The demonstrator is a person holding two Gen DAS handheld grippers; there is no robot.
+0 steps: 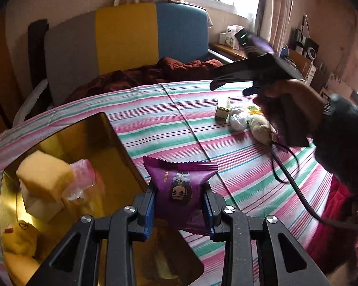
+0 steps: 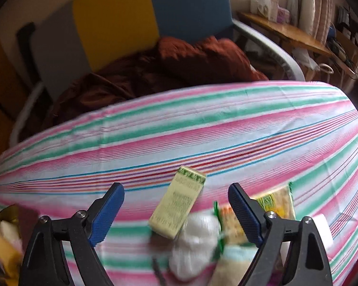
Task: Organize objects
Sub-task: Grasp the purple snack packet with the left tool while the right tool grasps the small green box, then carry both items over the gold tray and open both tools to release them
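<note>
My left gripper [image 1: 180,194] is shut on a purple snack packet [image 1: 181,186] and holds it above the right edge of a gold tray [image 1: 102,138]. The tray holds a yellow sponge [image 1: 45,175], a pink wrapped item [image 1: 84,178] and a yellow packet [image 1: 21,238]. My right gripper [image 2: 176,211] is open and empty, above a small pale green box [image 2: 177,206], a white wrapped bundle [image 2: 195,243] and a yellow-green packet [image 2: 278,202]. In the left wrist view the right gripper [image 1: 226,84] hovers over that box [image 1: 223,109] and bundle [image 1: 238,119].
The table has a pink, green and white striped cloth [image 2: 202,131]. A cream cloth item [image 1: 262,128] lies by the bundle. A black cable [image 1: 288,174] trails over the table's right side. A chair with a brown blanket [image 2: 167,71] stands behind the table.
</note>
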